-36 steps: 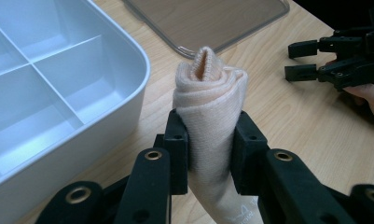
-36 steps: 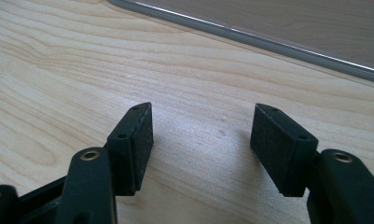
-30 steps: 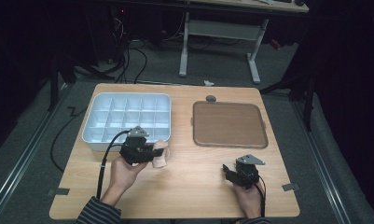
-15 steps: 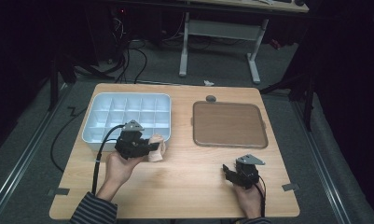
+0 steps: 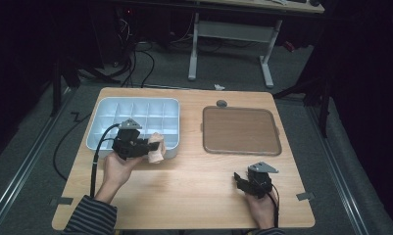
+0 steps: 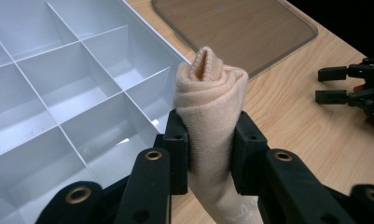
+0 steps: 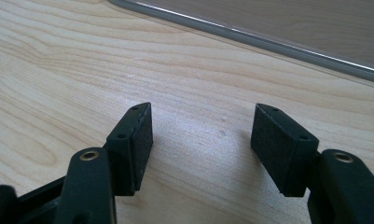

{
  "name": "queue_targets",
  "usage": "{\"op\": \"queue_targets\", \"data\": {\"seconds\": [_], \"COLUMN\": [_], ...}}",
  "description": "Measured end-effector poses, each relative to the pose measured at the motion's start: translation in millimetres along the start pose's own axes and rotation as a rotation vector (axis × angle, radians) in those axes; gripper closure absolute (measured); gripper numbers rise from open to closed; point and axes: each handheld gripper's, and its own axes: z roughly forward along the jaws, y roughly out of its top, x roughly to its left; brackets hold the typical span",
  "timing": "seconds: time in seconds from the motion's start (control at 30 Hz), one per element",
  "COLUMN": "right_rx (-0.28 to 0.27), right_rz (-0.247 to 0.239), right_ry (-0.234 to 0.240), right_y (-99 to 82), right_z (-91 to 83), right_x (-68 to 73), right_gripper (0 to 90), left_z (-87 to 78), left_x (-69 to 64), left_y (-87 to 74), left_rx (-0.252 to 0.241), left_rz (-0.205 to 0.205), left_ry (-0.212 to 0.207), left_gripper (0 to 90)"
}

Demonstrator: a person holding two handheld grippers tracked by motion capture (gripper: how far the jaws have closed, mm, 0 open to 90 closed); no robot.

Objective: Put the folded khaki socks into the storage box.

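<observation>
A rolled peach-coloured sock (image 6: 211,116) is pinched between the pads of my left gripper (image 6: 210,151), which is shut on it. In the high view that gripper (image 5: 147,148) holds the sock (image 5: 155,147) at the front right corner of the white compartment tray (image 5: 102,108), just above its rim. The tray's open cells (image 6: 58,93) lie to the left of the sock in the left gripper view. My right gripper (image 5: 239,180) rests low over the bare wood at the front right, its jaws open with nothing between them (image 7: 201,144).
A brown flat tray (image 5: 240,129) with a grey rim lies on the right half of the table (image 5: 194,196); its edge (image 7: 250,35) runs just beyond the right gripper. A small dark round object (image 5: 221,103) sits behind it. Cables trail off the left side.
My left hand has carried the sock up and away from me, from the wood in front of the compartment tray to its front right corner. The right gripper has stayed put.
</observation>
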Motion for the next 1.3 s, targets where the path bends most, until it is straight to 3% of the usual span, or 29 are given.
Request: {"op": "queue_targets", "data": {"seconds": [0.47, 1.0, 1.1, 1.3], "right_rx": [0.000, 0.001, 0.000, 0.000], "right_rz": [0.000, 0.001, 0.001, 0.001], "right_ry": [0.000, -0.001, -0.001, -0.002], "right_y": [0.0, 0.1, 0.2, 0.2], "right_z": [0.0, 0.1, 0.2, 0.2], "right_x": [0.0, 0.0, 0.0, 0.1], "right_gripper": [39.1, 39.2, 39.2, 39.2], "left_z": [-7.3, -10.5, -12.9, -11.5], "left_x": [17.3, 40.1, 42.7, 47.8], "left_y": [5.0, 3.8, 3.4, 4.1], "left_rx": [-0.016, -0.008, -0.035, -0.015], "left_rz": [-0.007, -0.042, -0.035, -0.040], "left_ry": [0.030, 0.051, 0.062, 0.083], "left_gripper": [72.1, 72.2, 72.5, 72.5]}}
